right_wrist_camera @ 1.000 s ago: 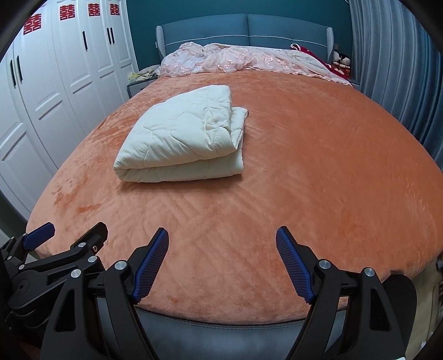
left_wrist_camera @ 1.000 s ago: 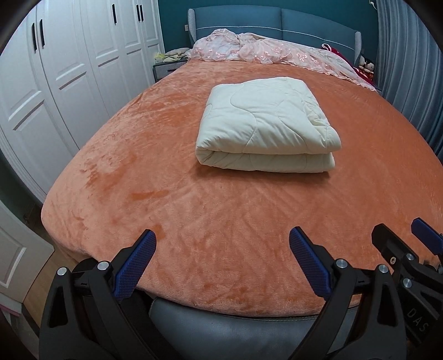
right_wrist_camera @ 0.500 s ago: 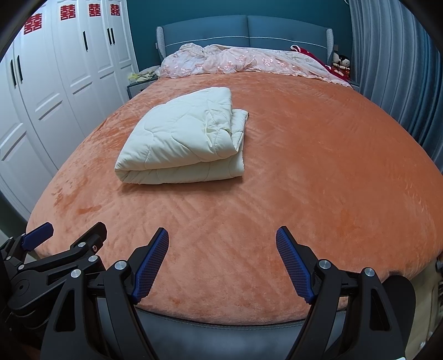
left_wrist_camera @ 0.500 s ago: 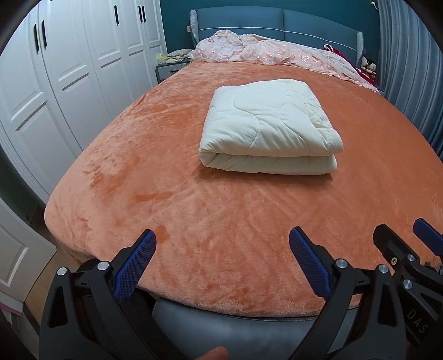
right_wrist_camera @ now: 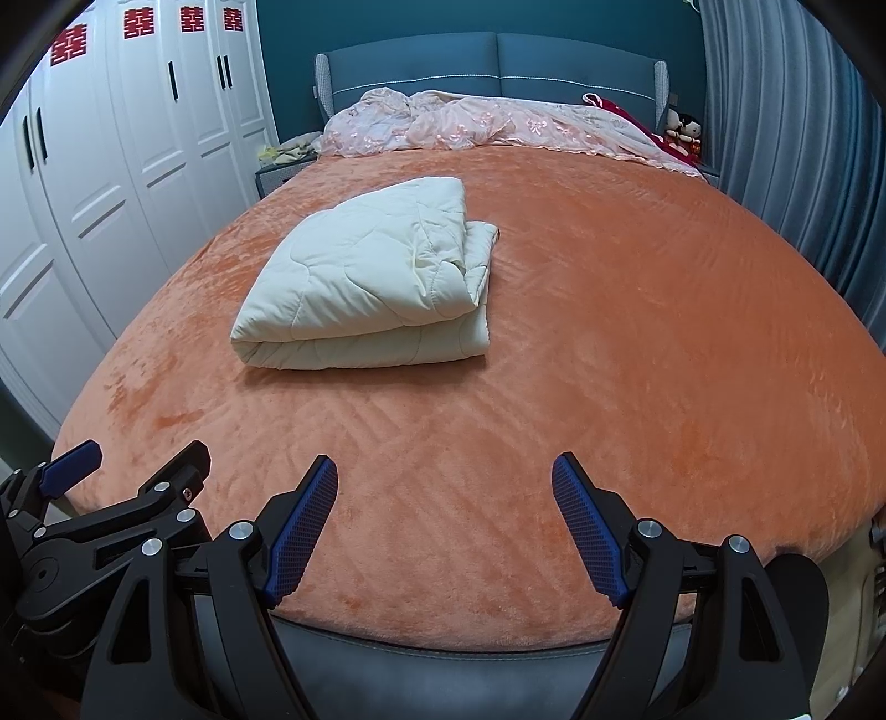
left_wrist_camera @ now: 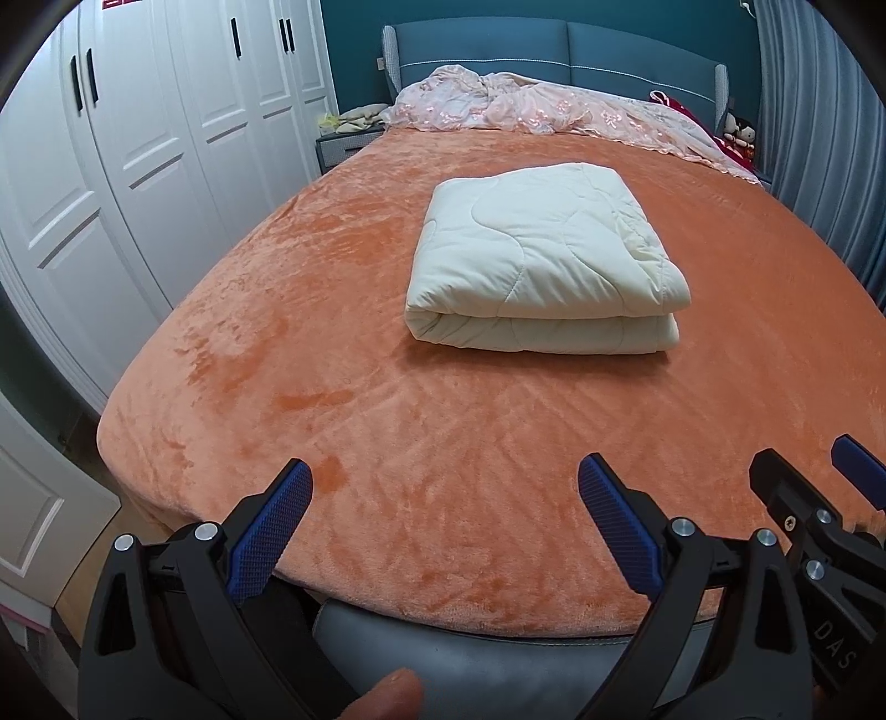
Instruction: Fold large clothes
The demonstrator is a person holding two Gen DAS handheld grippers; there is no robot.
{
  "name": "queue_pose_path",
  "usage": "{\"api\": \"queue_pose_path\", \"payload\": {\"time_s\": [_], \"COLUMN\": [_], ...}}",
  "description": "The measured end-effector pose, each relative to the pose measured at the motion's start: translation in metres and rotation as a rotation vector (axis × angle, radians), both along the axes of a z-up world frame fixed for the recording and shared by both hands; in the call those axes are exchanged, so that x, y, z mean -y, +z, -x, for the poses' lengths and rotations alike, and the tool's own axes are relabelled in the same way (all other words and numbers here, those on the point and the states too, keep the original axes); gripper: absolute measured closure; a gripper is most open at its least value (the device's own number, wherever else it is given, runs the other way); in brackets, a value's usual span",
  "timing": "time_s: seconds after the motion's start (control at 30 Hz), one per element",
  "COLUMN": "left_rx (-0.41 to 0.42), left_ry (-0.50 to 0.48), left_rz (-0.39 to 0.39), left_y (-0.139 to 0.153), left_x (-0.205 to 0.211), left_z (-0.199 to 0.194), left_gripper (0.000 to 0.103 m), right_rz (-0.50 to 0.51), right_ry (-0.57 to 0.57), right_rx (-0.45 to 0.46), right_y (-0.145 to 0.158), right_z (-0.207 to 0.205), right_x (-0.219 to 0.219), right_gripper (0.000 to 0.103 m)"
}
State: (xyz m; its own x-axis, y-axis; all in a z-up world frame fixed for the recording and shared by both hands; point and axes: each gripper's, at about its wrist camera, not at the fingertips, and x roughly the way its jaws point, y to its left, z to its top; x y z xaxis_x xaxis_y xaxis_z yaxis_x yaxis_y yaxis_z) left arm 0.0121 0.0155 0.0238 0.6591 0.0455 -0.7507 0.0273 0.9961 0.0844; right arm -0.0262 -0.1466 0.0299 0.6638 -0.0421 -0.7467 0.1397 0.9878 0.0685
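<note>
Cream quilt (left_wrist_camera: pixel 545 260): folded, on orange bed (left_wrist_camera: pixel 354 421) (12 o'clock of both claws).
Left claw (left_wrist_camera: pixel 443 487): released, empty.
Right claw (right_wrist_camera: pixel 443 482): released, empty.

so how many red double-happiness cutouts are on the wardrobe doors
4 in the right wrist view: one on the leftmost door, then three along the door tops toward the headboard. More may be cropped out at the left.
</note>
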Motion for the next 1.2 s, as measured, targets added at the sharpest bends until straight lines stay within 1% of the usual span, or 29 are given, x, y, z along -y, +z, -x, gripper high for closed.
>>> {"api": "queue_pose_path", "payload": {"time_s": [0.87,0.97,1.03,1.2], "left_rx": [0.008,0.006,0.007,0.005], "left_ry": [-0.014,-0.016,-0.023,-0.020], "left_rz": [0.011,0.007,0.000,0.003], "left_y": [0.0025,0.0030,0.0035,0.0045], "left_x": [-0.0021,-0.0007,0.0006,0.0011], "left_z": [0.0007,0.0008,0.0005,-0.0002], "left_gripper": [0.015,0.018,0.023,0.023], "right_rz": [0.002,0.009,0.013,0.010], "right_ry": [0.004,0.008,0.005,0.005], "right_rx": [0.005,0.004,0.004,0.005], "right_y": [0.0026,0.0031,0.0042,0.0051], "right_z": [-0.0014,-0.0014,-0.0011,-0.0009], "right_x": [-0.0027,-0.0041,-0.0061,-0.0079], "right_gripper": [0.025,0.025,0.025,0.025]}}
